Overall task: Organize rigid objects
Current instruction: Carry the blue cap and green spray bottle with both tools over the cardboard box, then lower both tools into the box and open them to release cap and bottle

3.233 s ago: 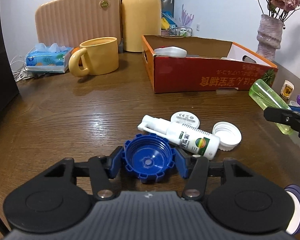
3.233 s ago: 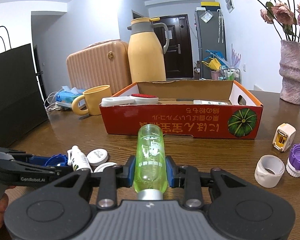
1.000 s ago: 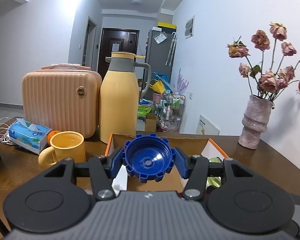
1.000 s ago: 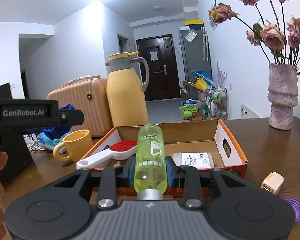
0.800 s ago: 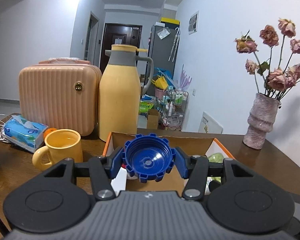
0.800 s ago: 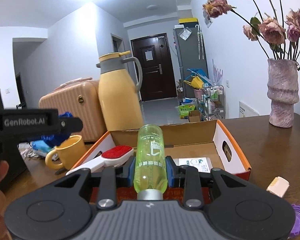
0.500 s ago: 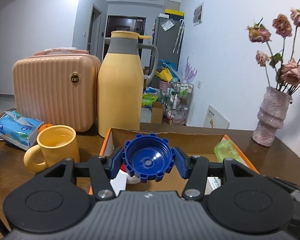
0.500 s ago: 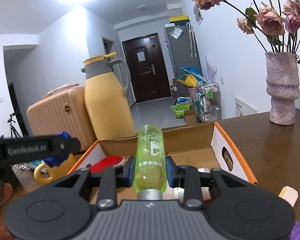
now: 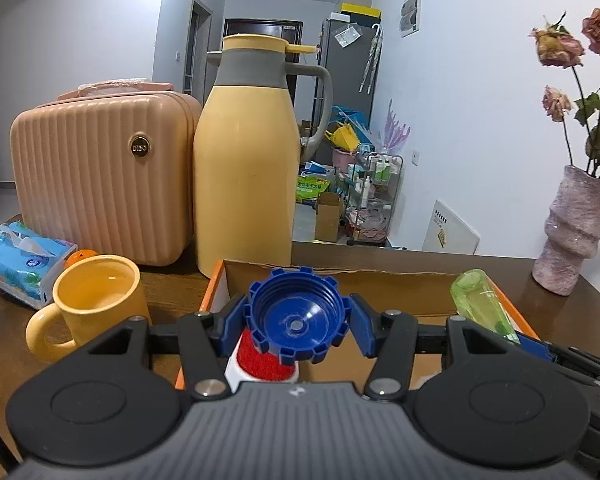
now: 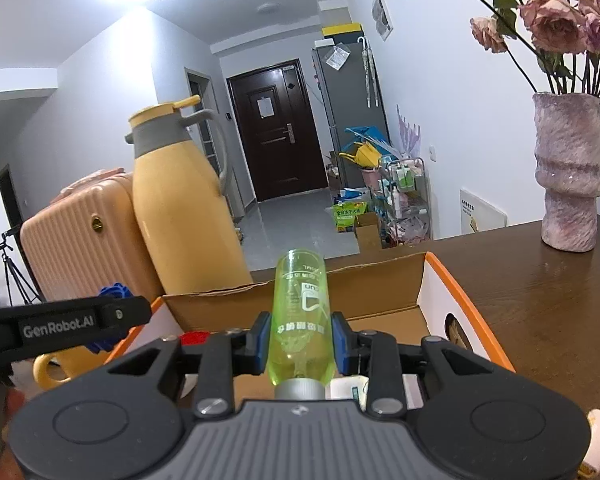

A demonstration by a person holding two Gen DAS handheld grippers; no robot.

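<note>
My left gripper (image 9: 296, 326) is shut on a blue ribbed bottle cap (image 9: 296, 316) and holds it above the near left part of the orange cardboard box (image 9: 340, 276). My right gripper (image 10: 300, 342) is shut on a clear green bottle (image 10: 300, 320), held over the same box (image 10: 432, 280) on its right side. The green bottle also shows in the left wrist view (image 9: 480, 304). A white brush with a red pad (image 9: 260, 360) lies in the box under the cap. The left gripper shows at the left of the right wrist view (image 10: 72, 324).
A yellow mug (image 9: 92, 304), a yellow thermos jug (image 9: 244, 168), a peach case (image 9: 96, 184) and a tissue pack (image 9: 20, 260) stand left of and behind the box. A pink vase (image 10: 568, 176) stands on the table at the right. A small white item (image 10: 598, 440) lies at the near right.
Both grippers have lifted from the table and moved forward over the box, each still holding its object. The green bottle has come into the left wrist view.
</note>
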